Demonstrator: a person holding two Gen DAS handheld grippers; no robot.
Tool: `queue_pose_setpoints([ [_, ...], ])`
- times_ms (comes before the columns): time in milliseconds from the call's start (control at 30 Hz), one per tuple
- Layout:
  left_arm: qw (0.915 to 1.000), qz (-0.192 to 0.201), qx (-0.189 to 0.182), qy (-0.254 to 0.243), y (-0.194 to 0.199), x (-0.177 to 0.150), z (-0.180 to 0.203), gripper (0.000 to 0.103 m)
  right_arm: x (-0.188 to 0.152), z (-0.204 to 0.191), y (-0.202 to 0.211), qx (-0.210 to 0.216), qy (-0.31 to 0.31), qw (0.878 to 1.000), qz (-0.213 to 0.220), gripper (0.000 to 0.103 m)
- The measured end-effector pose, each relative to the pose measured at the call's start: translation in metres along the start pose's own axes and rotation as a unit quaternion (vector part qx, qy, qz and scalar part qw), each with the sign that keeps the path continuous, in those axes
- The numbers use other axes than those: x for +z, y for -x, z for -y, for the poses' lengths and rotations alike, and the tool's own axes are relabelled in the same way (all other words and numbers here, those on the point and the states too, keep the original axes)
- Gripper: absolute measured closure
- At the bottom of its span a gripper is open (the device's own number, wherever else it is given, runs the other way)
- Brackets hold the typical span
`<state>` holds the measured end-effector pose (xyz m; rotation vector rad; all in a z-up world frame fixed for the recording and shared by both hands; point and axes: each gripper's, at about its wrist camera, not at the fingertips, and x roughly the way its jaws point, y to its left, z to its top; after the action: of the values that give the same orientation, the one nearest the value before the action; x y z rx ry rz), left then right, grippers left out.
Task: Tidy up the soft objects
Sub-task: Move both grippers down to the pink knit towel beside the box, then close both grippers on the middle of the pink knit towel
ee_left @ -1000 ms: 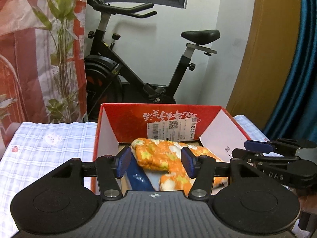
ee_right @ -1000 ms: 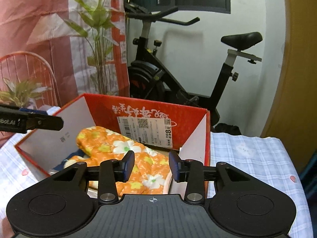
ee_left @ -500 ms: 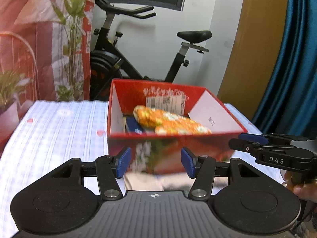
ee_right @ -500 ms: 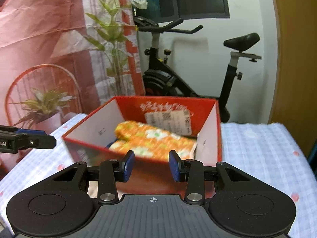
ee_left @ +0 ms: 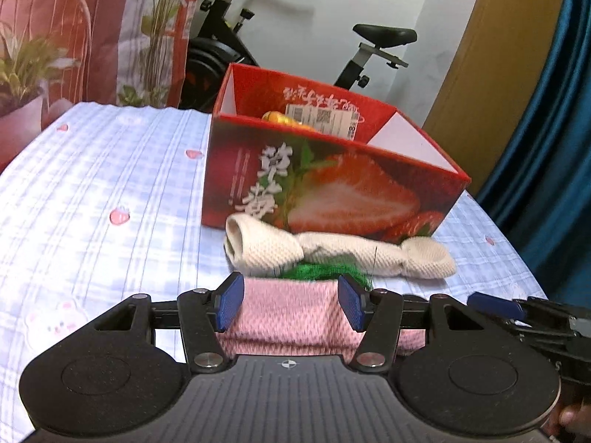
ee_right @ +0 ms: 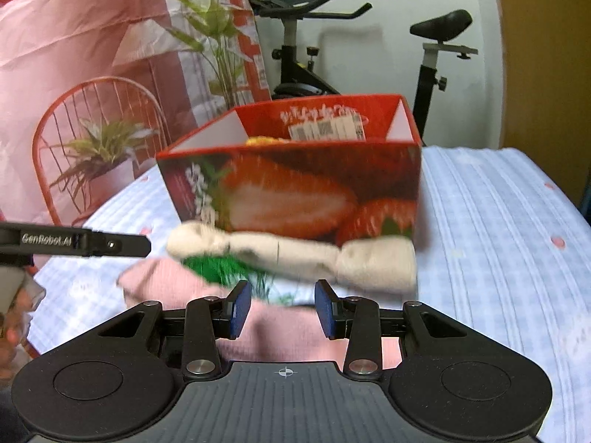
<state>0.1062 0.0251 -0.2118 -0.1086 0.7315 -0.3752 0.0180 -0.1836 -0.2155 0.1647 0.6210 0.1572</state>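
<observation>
Both grippers have pulled back from over the red box (ee_left: 332, 184) & dropped low; box front w/ strawberry print now faces them. Left gripper (ee_left: 291, 306): jaws apart, nothing pinched, above the pink cloth (ee_left: 288, 317). Cream knit (ee_left: 332, 254) lies against the box front, green piece (ee_left: 317, 271) peeking from under it. Orange floral cloth (ee_left: 280, 118) inside box. Right gripper (ee_right: 282, 308): jaws narrower, empty.

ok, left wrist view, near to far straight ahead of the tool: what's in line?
Pink knit cloth → green fuzzy item → cream knit piece → red strawberry box → exercise bike.
</observation>
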Motion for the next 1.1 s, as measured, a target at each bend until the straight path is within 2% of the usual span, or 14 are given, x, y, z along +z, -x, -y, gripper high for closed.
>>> queue_pose_setpoints([
  [67,1.0,0.0,0.002,-0.001,-0.001,-0.005,0.0,0.044,-0.007,0.0,0.004,-0.006,0.0,1.0,-0.003,0.066],
  [133,1.0,-0.002,0.002,0.003,-0.002,-0.011,0.001,0.044,-0.014,0.0,0.006,-0.016,0.0,1.0,-0.004,0.059],
  [200,0.9999,-0.004,0.0,0.012,-0.005,-0.015,0.001,0.044,-0.02,0.003,0.007,-0.027,-0.009,1.0,-0.003,0.056],
  [367,0.9999,0.002,0.0,0.016,-0.007,-0.021,0.002,0.043,-0.029,0.016,-0.002,-0.046,-0.037,0.998,-0.023,0.052],
  [433,0.9998,0.003,-0.001,0.017,-0.007,-0.024,0.001,0.041,-0.031,0.02,-0.006,-0.054,-0.042,0.997,-0.025,0.043],
  [500,0.9996,0.002,-0.001,0.027,-0.006,-0.027,0.001,0.038,-0.033,0.023,-0.009,-0.059,-0.046,0.997,-0.024,0.039],
  [733,0.9996,0.001,-0.018,0.023,-0.008,-0.038,0.005,0.035,-0.04,0.033,-0.021,-0.053,-0.065,0.996,-0.029,0.031],
  [867,0.9992,0.001,-0.027,0.029,-0.01,-0.039,0.004,0.035,-0.042,0.038,-0.027,-0.048,-0.083,0.995,-0.028,0.03],
  [967,0.999,0.0,-0.036,0.025,-0.01,-0.04,0.007,0.042,-0.042,0.038,-0.029,-0.044,-0.086,0.995,-0.027,0.029],
  [1000,0.999,0.001,-0.039,0.024,-0.009,-0.041,0.007,0.048,-0.042,0.038,-0.029,-0.043,-0.087,0.995,-0.027,0.03],
  [1100,0.9989,0.003,-0.041,0.02,-0.008,-0.041,0.009,0.057,-0.042,0.04,-0.029,-0.035,-0.092,0.995,-0.028,0.035],
])
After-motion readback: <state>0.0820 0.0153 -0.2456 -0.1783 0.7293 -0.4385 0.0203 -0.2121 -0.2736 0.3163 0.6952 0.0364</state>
